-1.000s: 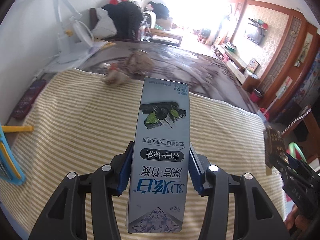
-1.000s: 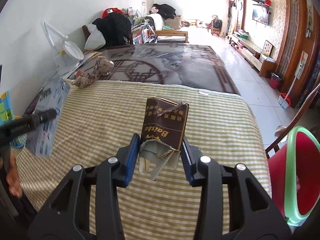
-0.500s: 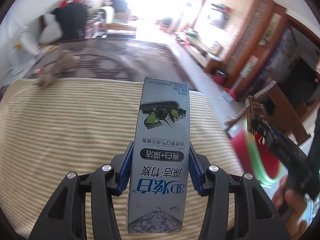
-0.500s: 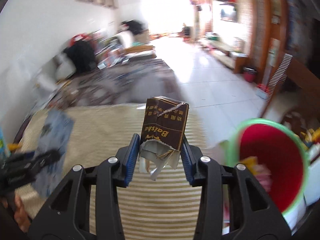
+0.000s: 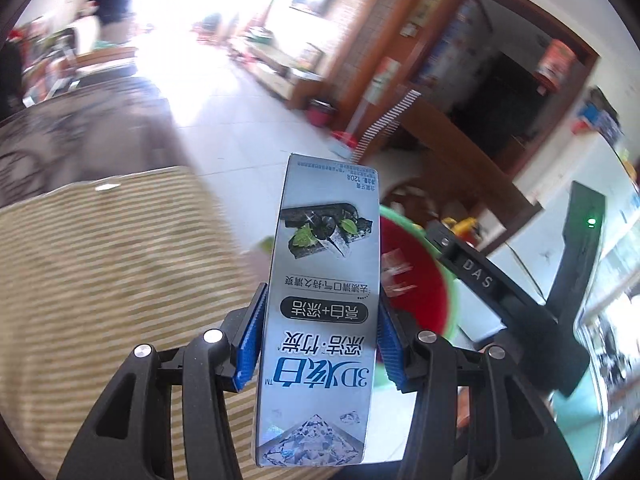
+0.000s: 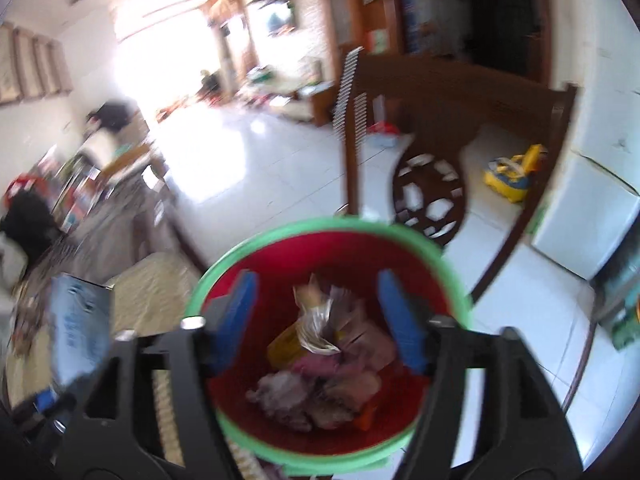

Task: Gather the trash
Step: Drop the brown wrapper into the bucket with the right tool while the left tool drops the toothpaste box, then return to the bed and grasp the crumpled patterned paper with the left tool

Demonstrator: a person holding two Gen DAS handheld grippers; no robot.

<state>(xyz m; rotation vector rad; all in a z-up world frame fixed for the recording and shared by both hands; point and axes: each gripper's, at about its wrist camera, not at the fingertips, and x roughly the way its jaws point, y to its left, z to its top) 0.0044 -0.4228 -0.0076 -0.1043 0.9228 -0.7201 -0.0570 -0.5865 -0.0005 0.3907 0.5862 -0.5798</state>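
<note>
The left gripper (image 5: 318,340) has its fingers clamped on a silver toothpaste box (image 5: 320,316) (print upside down), the red bin (image 5: 416,280) just beyond. The right gripper (image 6: 316,316) hangs above that bin (image 6: 256,244), fingers spread wide and empty over crumpled wrappers (image 6: 320,344).

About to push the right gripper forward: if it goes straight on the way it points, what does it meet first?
The right gripper, jaws open and empty, points into the red bin with the green rim. It would most likely meet the heap of wrappers inside first; blur leaves the depth unclear.
</note>
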